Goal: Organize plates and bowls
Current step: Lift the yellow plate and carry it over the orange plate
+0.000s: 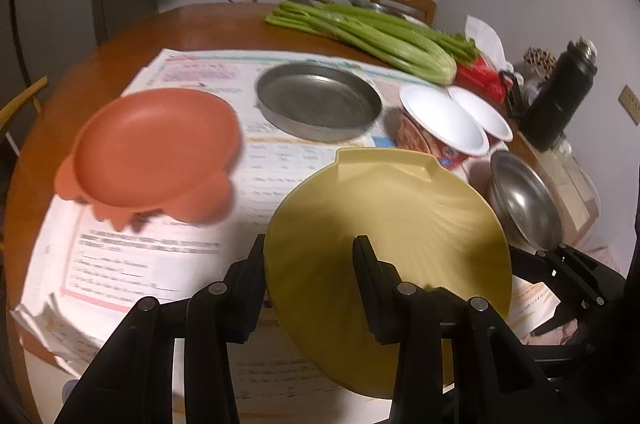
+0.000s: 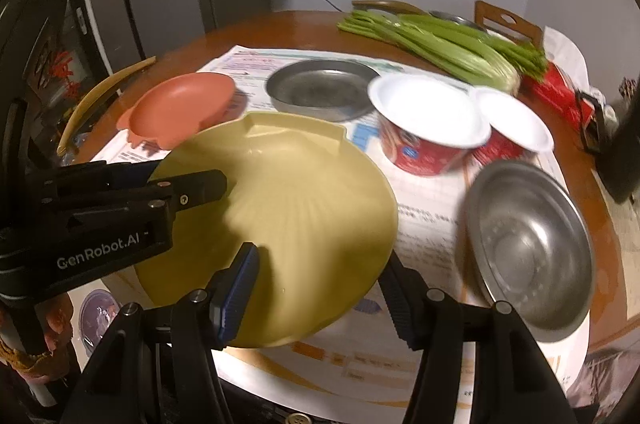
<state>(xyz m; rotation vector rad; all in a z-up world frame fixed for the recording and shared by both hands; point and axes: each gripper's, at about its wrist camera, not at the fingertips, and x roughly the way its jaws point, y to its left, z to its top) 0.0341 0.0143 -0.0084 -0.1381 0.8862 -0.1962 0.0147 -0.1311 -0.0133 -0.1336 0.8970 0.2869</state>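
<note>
- Where the round brown wooden table (image 2: 256, 23) is covered with printed paper sheets (image 1: 120, 264), a pale yellow shell-shaped plastic plate (image 1: 384, 220) sits tilted above them at the near edge, its notched rim pointing away.
- The left gripper (image 1: 308, 256) is clamped on that yellow plate's near-left rim, one finger on top of the ribbed face and the other at the plate's edge; in the right wrist view it comes in from the left (image 2: 188, 183).
- The right gripper (image 2: 324, 284) stands with its fingers apart, one blue-padded fingertip (image 2: 236, 296) over the yellow plate's near face and the other beyond its right edge; I cannot tell whether either touches.
- Left of the plate lies a terracotta-coloured scalloped plastic dish (image 1: 156, 159) on the papers.
- Beyond it rests a round flat-bottomed grey metal pan (image 1: 318, 99).
- To the right stand two red paper cups with white lids (image 2: 430, 119), touching each other.
- Just beside the yellow plate's right edge leans a shiny steel bowl (image 2: 528, 248), tilted.
- At the far side lies a bunch of green celery (image 1: 372, 31), with a black bottle (image 1: 560, 95) near the wall.
</note>
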